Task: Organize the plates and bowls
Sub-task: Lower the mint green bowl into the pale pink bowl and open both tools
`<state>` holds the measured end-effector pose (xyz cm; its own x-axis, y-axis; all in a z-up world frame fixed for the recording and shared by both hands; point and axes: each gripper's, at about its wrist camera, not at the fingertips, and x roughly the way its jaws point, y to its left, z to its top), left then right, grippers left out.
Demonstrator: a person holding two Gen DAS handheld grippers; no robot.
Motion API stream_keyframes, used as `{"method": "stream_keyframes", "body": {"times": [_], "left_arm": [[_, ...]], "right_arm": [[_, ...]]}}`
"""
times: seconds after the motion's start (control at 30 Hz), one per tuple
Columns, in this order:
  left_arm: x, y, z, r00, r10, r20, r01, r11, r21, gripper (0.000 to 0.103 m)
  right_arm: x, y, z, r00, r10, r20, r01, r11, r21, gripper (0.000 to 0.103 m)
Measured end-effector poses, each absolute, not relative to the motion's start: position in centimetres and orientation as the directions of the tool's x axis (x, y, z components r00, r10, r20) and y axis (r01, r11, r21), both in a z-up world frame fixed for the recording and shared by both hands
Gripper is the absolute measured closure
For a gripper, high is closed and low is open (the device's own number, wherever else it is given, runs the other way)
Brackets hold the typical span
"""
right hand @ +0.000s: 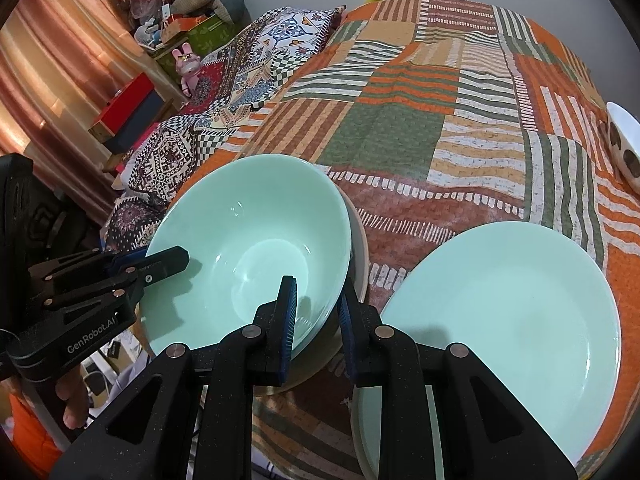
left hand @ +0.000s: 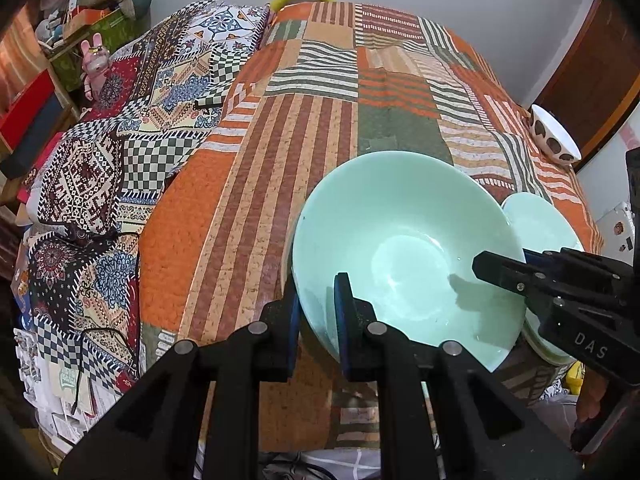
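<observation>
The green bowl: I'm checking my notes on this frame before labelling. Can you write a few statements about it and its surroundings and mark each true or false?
1. Both grippers are clamped on the rim of the green bowl. True: the left gripper and right gripper each pinch it on opposite sides.
2. The green bowl holds food. False: it is empty.
3. A green plate lies on the patchwork cloth beside the bowl. True.
4. The spotted bowl is stacked inside the green bowl. False: it sits apart, near the cloth's far edge.

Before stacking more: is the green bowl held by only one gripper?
No, the left gripper and the right gripper both clamp the green bowl's rim.
</observation>
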<state>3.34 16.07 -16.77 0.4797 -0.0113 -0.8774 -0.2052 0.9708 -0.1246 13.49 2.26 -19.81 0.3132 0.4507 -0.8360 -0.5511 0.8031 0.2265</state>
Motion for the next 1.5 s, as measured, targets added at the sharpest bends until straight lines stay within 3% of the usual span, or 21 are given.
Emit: {"method": "stream_keyframes", "body": {"times": [0.83,1.0,1.13,1.3,1.43,1.5], "left_arm": [[3.9,15.6,-17.5,0.472,0.018,-0.882,-0.199,0.976,-0.086,0.088],[4.1,15.4,-17.2,0.487,0.060,-0.871,-0.209,0.977,-0.050,0.088],[4.2,15.6,-17.1,0.477,0.057,-0.877,-0.218,0.974,-0.055,0.088],[4.1,15.0,-16.8,0.456,0.052,-0.888,-0.206,0.977,-0.048,0.076],[3.3,14.0,-15.2,0.509,0.138,-0.850,-0.203,0.978,0.038,0.055],[3.1,13.8,-14.2,0.530,0.135,-0.837,-0.199,0.980,0.032,0.054]], "right_arm": [[13.7,1.6,-19.2,0.286,0.467,-0.837,-0.566,0.787,0.246,0.081],[13.1,1.0,-18.4,0.362,0.430,-0.827,-0.578,0.800,0.163,0.069],[13.4,0.5,-18.4,0.355,0.436,-0.827,-0.566,0.804,0.181,0.068],[13.3,0.2,-18.3,0.354,0.442,-0.824,-0.561,0.806,0.191,0.068],[13.2,-0.5,-17.8,0.368,0.446,-0.816,-0.555,0.809,0.192,0.067],[13.2,-1.1,-17.3,0.382,0.446,-0.809,-0.548,0.815,0.190,0.067]]}}
